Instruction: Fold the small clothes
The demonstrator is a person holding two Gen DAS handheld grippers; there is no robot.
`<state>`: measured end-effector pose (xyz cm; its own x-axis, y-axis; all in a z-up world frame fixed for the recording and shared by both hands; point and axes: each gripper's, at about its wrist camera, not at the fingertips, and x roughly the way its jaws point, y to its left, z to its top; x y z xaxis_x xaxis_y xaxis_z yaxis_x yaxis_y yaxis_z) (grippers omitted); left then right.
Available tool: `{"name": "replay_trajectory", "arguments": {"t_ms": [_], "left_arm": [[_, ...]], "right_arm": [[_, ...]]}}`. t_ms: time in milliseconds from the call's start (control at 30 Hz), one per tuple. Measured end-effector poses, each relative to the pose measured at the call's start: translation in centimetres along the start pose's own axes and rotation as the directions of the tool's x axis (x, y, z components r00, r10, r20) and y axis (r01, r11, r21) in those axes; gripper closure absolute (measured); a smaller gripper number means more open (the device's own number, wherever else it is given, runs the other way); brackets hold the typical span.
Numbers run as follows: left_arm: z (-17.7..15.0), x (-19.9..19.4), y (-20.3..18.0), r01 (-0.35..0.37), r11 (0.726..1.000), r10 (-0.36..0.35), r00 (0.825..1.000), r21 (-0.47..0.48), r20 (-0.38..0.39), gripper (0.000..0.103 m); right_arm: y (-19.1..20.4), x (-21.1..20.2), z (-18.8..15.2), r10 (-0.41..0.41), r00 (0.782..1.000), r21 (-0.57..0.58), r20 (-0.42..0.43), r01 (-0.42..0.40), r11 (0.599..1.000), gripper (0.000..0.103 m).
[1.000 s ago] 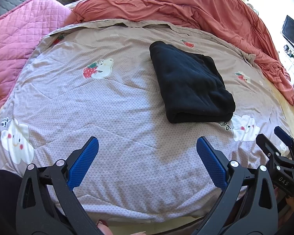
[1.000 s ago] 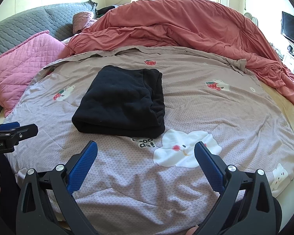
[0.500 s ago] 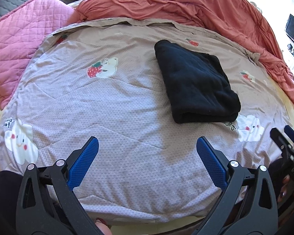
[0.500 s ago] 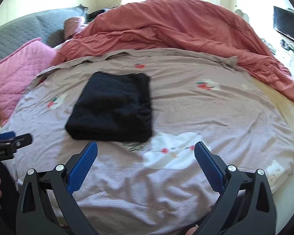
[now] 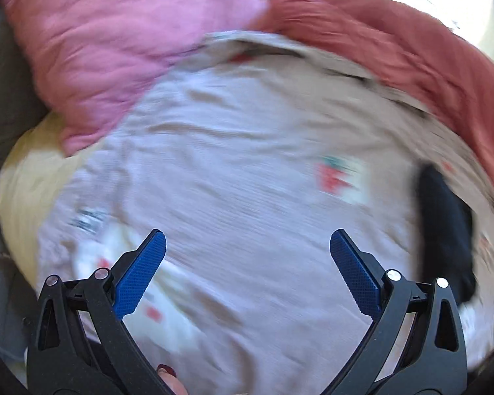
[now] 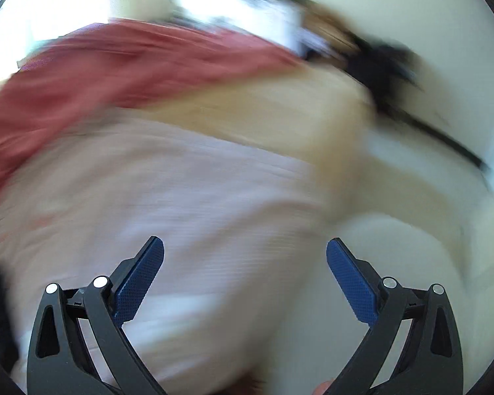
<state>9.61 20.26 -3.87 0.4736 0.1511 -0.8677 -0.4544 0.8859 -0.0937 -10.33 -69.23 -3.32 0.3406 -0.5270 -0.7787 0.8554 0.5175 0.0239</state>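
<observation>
Roughly, both views blurred.
Left gripper: fingers spread, empty, over bedsheet.
Right gripper: fingers spread, empty.
Black garment: folded, far right.

The left gripper has its jaws spread wide with nothing between the blue pads. The right gripper is likewise wide apart and empty, its blue pads clear. A fingertip with a dark red nail shows under the left gripper.
</observation>
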Motion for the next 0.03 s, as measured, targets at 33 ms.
{"name": "replay_trajectory", "arguments": {"t_ms": [33], "left_arm": [[0.73,0.84,1.48,-0.043,0.999,0.043,0.999,-0.018,0.000,0.009]], "right_arm": [[-2.94,2.19,0.22,-0.053,0.998,0.053,-0.034,0.055,0.997,0.005]]}}
